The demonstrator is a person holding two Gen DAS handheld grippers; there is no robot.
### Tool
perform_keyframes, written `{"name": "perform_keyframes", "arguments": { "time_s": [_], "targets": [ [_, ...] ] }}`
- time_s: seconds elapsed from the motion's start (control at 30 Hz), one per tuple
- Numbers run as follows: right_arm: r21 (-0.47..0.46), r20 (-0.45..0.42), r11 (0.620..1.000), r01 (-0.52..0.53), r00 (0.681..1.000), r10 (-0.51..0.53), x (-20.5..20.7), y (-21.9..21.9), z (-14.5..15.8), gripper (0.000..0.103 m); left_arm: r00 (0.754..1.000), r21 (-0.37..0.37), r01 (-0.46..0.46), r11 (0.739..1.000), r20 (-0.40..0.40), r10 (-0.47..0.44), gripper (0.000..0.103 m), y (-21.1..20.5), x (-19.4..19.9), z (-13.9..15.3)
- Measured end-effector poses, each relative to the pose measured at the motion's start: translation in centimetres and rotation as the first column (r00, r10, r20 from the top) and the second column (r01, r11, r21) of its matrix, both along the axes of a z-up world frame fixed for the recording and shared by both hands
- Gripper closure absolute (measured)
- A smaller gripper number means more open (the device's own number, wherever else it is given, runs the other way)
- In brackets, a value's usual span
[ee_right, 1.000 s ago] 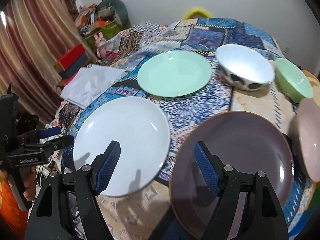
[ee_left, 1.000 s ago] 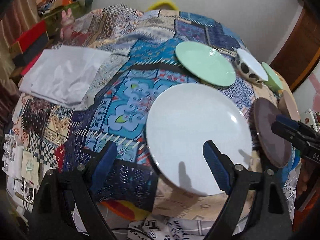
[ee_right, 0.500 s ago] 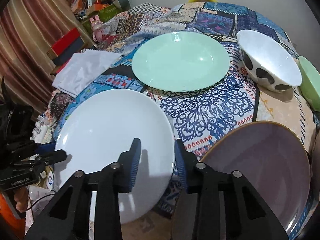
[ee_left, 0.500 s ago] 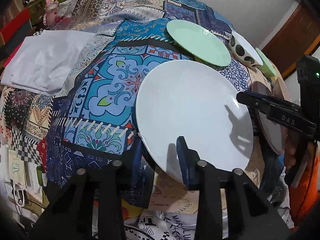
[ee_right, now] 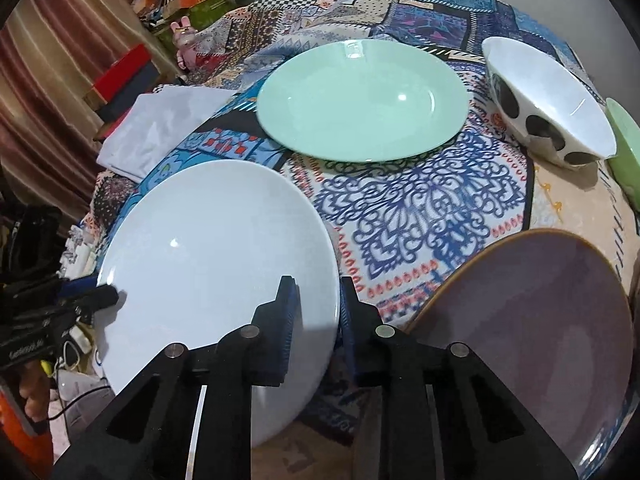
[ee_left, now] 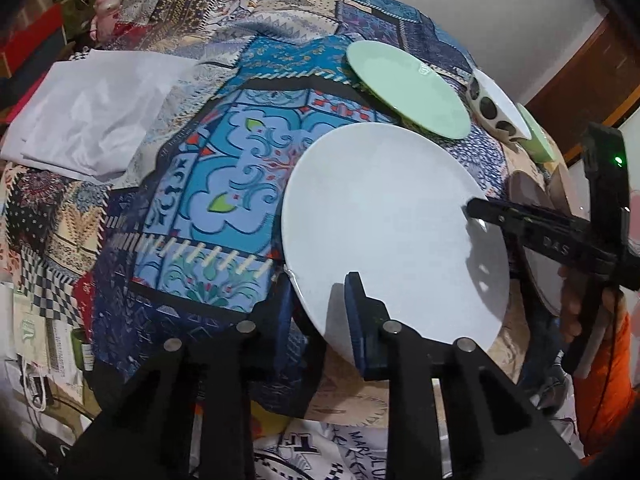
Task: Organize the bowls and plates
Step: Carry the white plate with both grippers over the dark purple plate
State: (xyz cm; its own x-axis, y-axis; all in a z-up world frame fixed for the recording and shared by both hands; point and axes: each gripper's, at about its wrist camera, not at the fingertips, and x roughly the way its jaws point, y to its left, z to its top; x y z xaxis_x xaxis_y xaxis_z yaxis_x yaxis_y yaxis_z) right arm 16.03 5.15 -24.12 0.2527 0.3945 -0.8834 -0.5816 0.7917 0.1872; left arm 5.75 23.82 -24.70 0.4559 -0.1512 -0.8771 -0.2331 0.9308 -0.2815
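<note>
— What's the worktop [ee_right: 560,216] like?
— Covered in a patchwork cloth [ee_left: 224,184], white sheet [ee_left: 92,116] at the far left, curtains [ee_right: 52,64] and clutter behind.
— And the tools?
— Left tool [ee_left: 320,312] and right tool [ee_right: 314,320] each pinch the white plate [ee_right: 216,248] by opposite rims. Green plate [ee_right: 360,100] beyond, spotted bowl [ee_right: 548,100] beside it, purple plate [ee_right: 540,320] nearest.

Bare patterned tablecloth [ee_right: 420,216] between white plate [ee_right: 216,256], mint plate [ee_right: 360,100], purple plate [ee_right: 532,320].
</note>
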Motion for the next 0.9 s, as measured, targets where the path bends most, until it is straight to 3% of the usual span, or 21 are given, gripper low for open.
{"name": "perform_keyframes", "arguments": {
  "time_s": [0.23,0.47,0.9],
  "targets": [
    [0.031,-0.021,0.999,-0.018,1.000,0.019,-0.8,0.3,-0.2,0.083,0.999,-0.032,-0.013,0.999,-0.034,0.012,0.077,1.4,-0.6,-0.9],
    [0.049,-0.049,0.999,-0.010,0.999,0.012,-0.4,0.3,-0.7,0.082,1.000,-0.026,-0.012,1.000,-0.021,0.011,0.077,1.0,-0.6,-1.0],
    [0.055,0.015,0.998,-0.011,1.000,0.011,-1.4,-0.2,0.3,0.082,0.999,0.006,-0.046,0.999,0.000,0.046,0.075,0.4,-0.6,-0.3]
  ]
}}
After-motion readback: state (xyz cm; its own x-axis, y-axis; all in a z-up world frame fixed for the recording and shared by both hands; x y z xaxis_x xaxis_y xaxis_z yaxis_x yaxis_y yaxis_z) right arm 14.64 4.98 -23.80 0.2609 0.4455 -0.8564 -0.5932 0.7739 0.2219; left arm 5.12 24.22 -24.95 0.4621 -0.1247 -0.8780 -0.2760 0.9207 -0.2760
